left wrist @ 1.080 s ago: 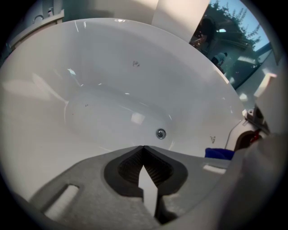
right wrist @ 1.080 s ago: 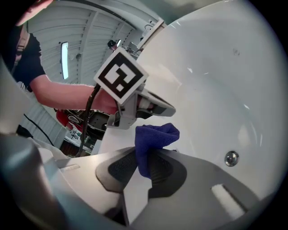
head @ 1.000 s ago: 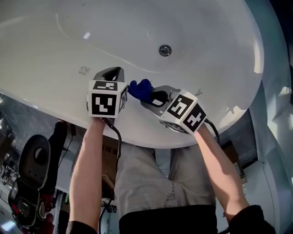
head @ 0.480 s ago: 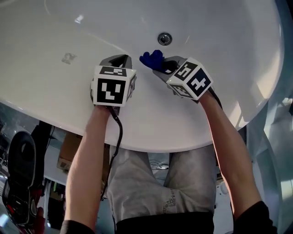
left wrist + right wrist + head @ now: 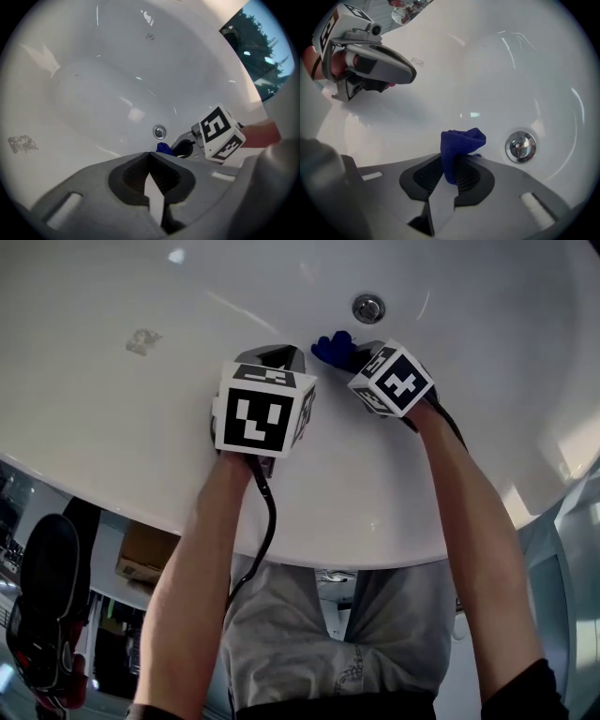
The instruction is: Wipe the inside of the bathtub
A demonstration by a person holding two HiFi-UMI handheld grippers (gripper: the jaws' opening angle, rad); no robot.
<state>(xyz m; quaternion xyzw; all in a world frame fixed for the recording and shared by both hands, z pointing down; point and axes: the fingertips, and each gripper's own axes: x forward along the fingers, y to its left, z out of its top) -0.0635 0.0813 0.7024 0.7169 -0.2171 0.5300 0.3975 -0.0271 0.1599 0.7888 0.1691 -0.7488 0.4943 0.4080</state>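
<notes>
A white bathtub (image 5: pixel 112 427) fills the head view, its chrome drain (image 5: pixel 368 307) near the top. My right gripper (image 5: pixel 339 351) is shut on a small blue cloth (image 5: pixel 330 345), held just short of the drain. In the right gripper view the blue cloth (image 5: pixel 459 147) sticks out from the closed jaws, left of the drain (image 5: pixel 520 146). My left gripper (image 5: pixel 277 357) hovers beside it on the left, jaws shut and empty. The left gripper view shows the tub's inside (image 5: pixel 93 93), the drain (image 5: pixel 160 131) and the cloth (image 5: pixel 164 148).
A grey smudge (image 5: pixel 142 340) marks the tub wall at the left. The tub's near rim (image 5: pixel 309 540) runs across below my arms. Beyond the rim lie a cardboard box (image 5: pixel 145 554) and dark gear (image 5: pixel 47 615) on the floor.
Both grippers have moved further into the tub toward the drain; the blue cloth in the right one is now close beside it.
</notes>
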